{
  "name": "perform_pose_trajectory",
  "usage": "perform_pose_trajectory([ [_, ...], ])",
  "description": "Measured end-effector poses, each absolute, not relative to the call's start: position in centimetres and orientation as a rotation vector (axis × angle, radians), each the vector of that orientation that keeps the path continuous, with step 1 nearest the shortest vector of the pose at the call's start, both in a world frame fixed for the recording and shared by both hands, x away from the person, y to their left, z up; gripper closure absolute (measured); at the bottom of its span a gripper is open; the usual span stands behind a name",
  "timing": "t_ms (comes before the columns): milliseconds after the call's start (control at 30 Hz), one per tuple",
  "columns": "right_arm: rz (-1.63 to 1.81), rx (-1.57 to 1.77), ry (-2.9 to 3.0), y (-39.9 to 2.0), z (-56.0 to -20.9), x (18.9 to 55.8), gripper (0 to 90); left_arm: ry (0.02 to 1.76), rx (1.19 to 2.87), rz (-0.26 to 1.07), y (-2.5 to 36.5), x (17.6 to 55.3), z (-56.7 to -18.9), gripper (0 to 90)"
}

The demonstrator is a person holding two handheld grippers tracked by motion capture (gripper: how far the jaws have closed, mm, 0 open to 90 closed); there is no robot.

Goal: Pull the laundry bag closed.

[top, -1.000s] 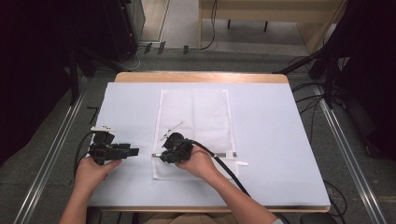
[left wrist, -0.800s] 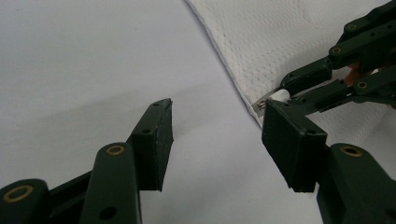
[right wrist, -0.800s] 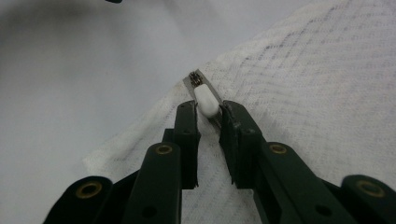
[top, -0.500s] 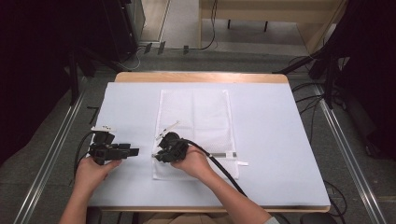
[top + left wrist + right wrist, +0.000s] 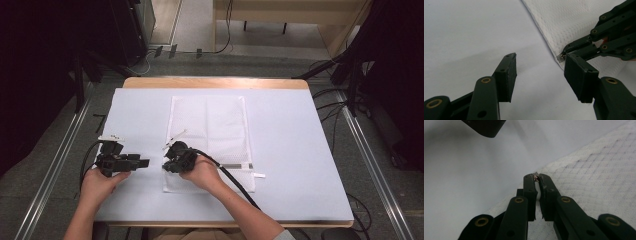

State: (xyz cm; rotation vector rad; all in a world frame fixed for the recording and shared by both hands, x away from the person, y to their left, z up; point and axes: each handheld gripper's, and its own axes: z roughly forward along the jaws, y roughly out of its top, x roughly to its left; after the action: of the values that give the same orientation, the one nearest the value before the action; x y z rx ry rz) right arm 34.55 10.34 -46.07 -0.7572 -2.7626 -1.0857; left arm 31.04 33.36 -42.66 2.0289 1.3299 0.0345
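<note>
- Since a second ago, the right gripper slid a little toward 9 o'clock, to the left edge of the white mesh bag. Its jaws have just been closing, and now they pinch that edge tight. In the right gripper view a bit of white cloth and something small and shiny sit between the tips. It may be the zip pull, but I cannot tell.
- The left gripper has not moved. It rests at 8 o'clock on the table, just beside the right one, with its jaws wide and nothing in them. In the left gripper view it points at the bag's edge, so it looks ready to help grab.
- The bag lies flat in the middle of the pale blue cloth, its long side running from 6 to 12 o'clock. The pinch is low on its left side, likely to lift or open it there.
- A small white tag sticks out at the bag's lower right.
- Farther off, the wooden table edge shows at 12 o'clock.
</note>
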Motion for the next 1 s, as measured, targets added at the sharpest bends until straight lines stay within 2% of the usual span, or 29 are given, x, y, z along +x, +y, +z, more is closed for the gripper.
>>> perform_pose_trajectory([
  [233, -1.091, -0.721, -2.799, 10.3, -45.9, 34.4, 87.7, 1.307, 2.034, 0.027, 33.1, 31.0, -42.7, 44.2],
  [767, -1.171, -0.699, -2.792, 9.5, -43.6, 34.5, 87.7, 1.193, 2.095, -0.026, 31.4, 30.8, -42.9, 50.7],
  [1000, -1.200, -0.674, -2.785, 9.2, -42.7, 34.3, 87.7, 1.145, 2.135, -0.104, 30.1, 31.0, -43.2, 60.0],
])
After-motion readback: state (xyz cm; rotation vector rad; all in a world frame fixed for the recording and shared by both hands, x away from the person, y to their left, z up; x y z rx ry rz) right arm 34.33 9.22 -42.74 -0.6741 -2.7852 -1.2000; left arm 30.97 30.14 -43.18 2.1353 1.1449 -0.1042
